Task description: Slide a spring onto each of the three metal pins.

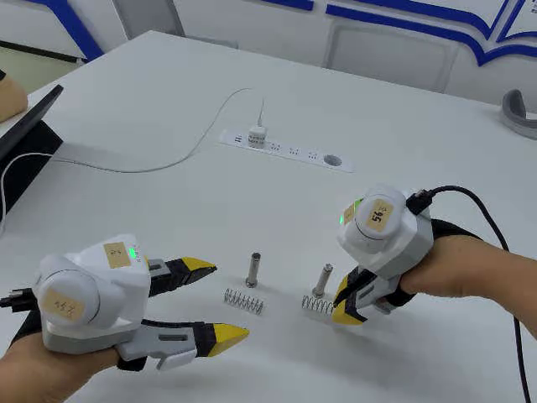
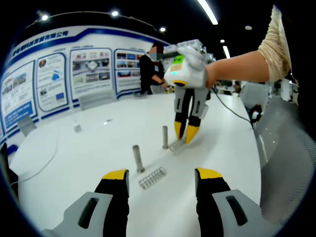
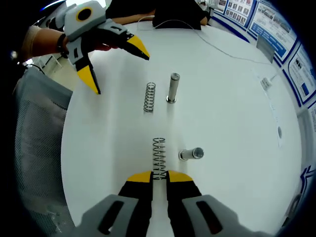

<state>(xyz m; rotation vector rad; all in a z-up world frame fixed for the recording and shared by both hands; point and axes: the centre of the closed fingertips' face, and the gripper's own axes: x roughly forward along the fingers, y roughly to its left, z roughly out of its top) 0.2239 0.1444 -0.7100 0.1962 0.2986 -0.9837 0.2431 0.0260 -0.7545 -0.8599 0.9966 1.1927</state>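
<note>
White workbench top (image 1: 168, 109); my right gripper (image 3: 158, 175) pinches the near end of a small steel coil spring (image 3: 158, 155) lying flat, its axis running straight out from the jaws. A short upright metal pin (image 3: 191, 154) stands just beside it. My left gripper (image 1: 222, 300), jaws spread, hovers nearer the second spring (image 1: 243, 300) and second pin (image 1: 253, 270); nothing blocks.

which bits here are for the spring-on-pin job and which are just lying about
For the job: left pin, right pin, loose spring, pinched spring, right claw, left claw.
Lying about: power strip, white cable, dark screen.
</note>
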